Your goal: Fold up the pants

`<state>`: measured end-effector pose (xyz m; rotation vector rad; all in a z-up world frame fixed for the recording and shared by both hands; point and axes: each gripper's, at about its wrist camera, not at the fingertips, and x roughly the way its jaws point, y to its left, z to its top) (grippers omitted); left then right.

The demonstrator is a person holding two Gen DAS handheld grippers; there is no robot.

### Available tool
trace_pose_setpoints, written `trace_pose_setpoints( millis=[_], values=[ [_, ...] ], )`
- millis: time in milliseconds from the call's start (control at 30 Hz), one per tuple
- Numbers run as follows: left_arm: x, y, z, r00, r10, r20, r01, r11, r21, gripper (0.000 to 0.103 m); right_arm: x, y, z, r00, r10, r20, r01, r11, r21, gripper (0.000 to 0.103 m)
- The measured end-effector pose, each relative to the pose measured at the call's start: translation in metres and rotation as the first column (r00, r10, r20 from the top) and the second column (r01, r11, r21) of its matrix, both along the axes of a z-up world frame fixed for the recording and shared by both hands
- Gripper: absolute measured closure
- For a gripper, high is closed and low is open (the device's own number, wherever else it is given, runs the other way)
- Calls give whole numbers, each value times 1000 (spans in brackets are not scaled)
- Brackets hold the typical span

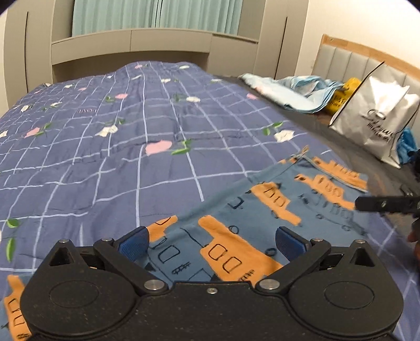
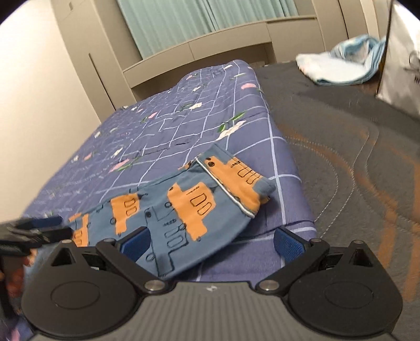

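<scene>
The pants are blue with orange truck prints and lie flat on the blue checked quilt. In the right wrist view the pants show a folded end with a white-trimmed hem at the far right. My left gripper is open just above the pants, fingers wide apart, holding nothing. My right gripper is open above the pants' near edge, empty. The right gripper's tip shows in the left wrist view; the left gripper shows at the left edge of the right wrist view.
A dark grey patterned mattress lies to the right of the quilt. A light blue cloth heap, a yellow bag and a white shopping bag sit by the grey headboard. Cabinets and a green curtain stand beyond.
</scene>
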<state>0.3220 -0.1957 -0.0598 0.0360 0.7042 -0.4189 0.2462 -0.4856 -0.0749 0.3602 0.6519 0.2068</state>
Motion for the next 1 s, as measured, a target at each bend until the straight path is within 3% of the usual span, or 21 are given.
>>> trace_pose_setpoints(
  millis=[133, 267, 333, 400, 467, 500, 633, 767, 867, 1000],
  values=[
    [10, 0, -9, 999, 29, -14, -28, 999, 25, 1, 13, -6, -3, 1000, -9, 8, 9, 999, 44, 8],
    [15, 0, -9, 999, 42, -12, -41, 999, 20, 1, 19, -3, -6, 998, -56, 9, 55, 997, 50, 25],
    [15, 4, -5, 998, 54, -23, -54, 999, -6, 1, 20, -3, -7, 996, -90, 9, 89, 995, 49, 41],
    [16, 10, 0, 997, 73, -39, -76, 995, -72, 1, 19, -3, -6, 992, -125, 6, 125, 991, 40, 69],
    [17, 16, 6, 995, 70, -67, -80, 984, -161, 1, 19, -3, -6, 990, -143, 13, 143, 989, 29, 81],
    [18, 20, 9, 995, 56, -82, -72, 973, -218, 1, 19, -1, -4, 989, -146, 22, 146, 989, 22, 87],
    [25, 27, 16, 990, -33, -134, -27, 906, -422, 1, 10, 19, 11, 988, -108, 111, 117, 990, -78, 90],
    [32, 25, 22, 973, -137, -187, -3, 799, -601, 1, -5, 58, 33, 976, -7, 219, 64, 966, -251, 90],
    [35, 20, 24, 962, -190, -198, 9, 743, -670, 1, -18, 93, 45, 958, 101, 268, 12, 921, -389, 90],
    [32, 22, 19, 946, -225, -232, -3, 712, -702, 1, -35, 141, 51, 930, 245, 274, -73, 854, -516, 91]
  ],
)
